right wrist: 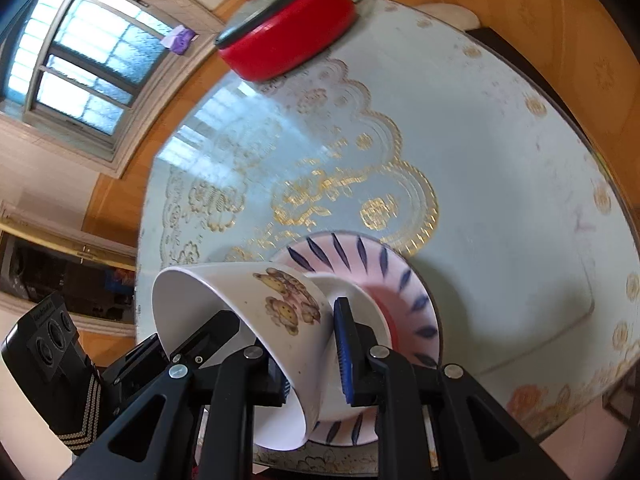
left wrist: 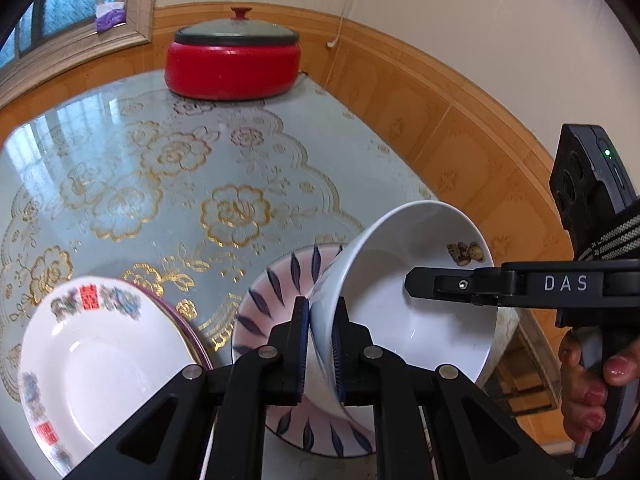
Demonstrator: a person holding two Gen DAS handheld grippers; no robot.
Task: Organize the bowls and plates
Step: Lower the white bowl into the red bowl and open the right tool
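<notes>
The fingers of the left gripper are pinching the wall of a white bowl low in the middle of the left wrist view, one blue pad outside and one inside the rim. In the right wrist view the right gripper's fingers are clamping the opposite wall of the same bowl, just beside its bear print, so both grippers are sharing one bowl tipped steeply on its side. It is hanging over a pink plate with dark blue leaf marks, which is lying on the counter near the lower middle of the frame; whether the bowl's foot is touching that plate I cannot tell. A white plate with flower decoration is sitting at the lower left of the left wrist view, and a red lidded pot is standing at the top, well apart. The bowl looks like glazed ceramic: stiff, fairly heavy, slick under the pads and likely to chip if knocked against the plate. The rim wall seems the sensible place to be holding it, with pads straddling the edge.
</notes>
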